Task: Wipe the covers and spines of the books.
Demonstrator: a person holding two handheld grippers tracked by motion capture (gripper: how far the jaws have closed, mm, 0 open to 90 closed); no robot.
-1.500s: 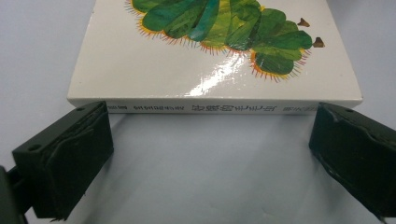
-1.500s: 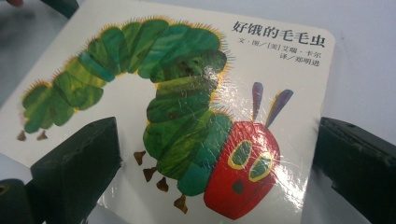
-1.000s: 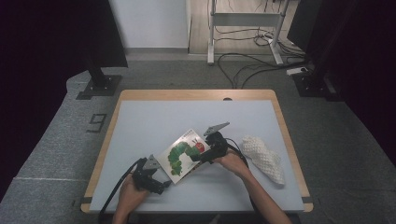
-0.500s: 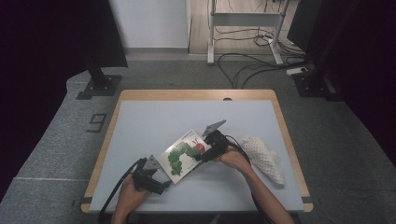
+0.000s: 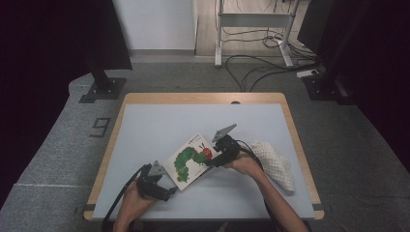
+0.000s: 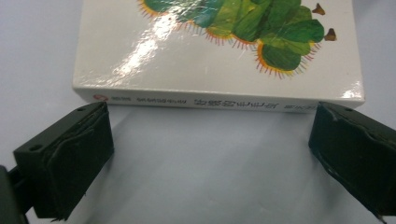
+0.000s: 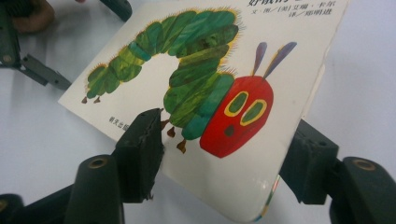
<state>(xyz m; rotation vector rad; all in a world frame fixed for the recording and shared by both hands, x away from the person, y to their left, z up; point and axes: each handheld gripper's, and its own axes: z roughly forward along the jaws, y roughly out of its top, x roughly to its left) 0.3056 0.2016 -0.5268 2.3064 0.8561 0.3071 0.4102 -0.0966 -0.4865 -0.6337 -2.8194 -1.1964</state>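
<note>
We take the picture book (image 5: 192, 161) as our landmark: it lies slantwise on the pale surface (image 5: 159, 125), toward the near edge, cover up with the green caterpillar and its red face showing.

Just off the book's lower left corner sits the left claw (image 5: 167, 192), low on the surface, held in the person's left hand (image 5: 135, 203). In the left gripper view its jaws stand wide apart, one on each side of the book's spine (image 6: 215, 100), neither pad touching it (bare surface lies between them).

At the book's right corner is the right claw (image 5: 211, 163). Its jaws have just been closing, and in the right gripper view they straddle that rounded corner (image 7: 243, 196), one pad above the cover and the other below it; the corner looks raised off the surface, but we cannot tell whether the pads press on it.

Well to the right of the book, beyond the right hand (image 5: 246, 165), a white knitted cloth (image 5: 273, 163) lies on the surface.
</note>
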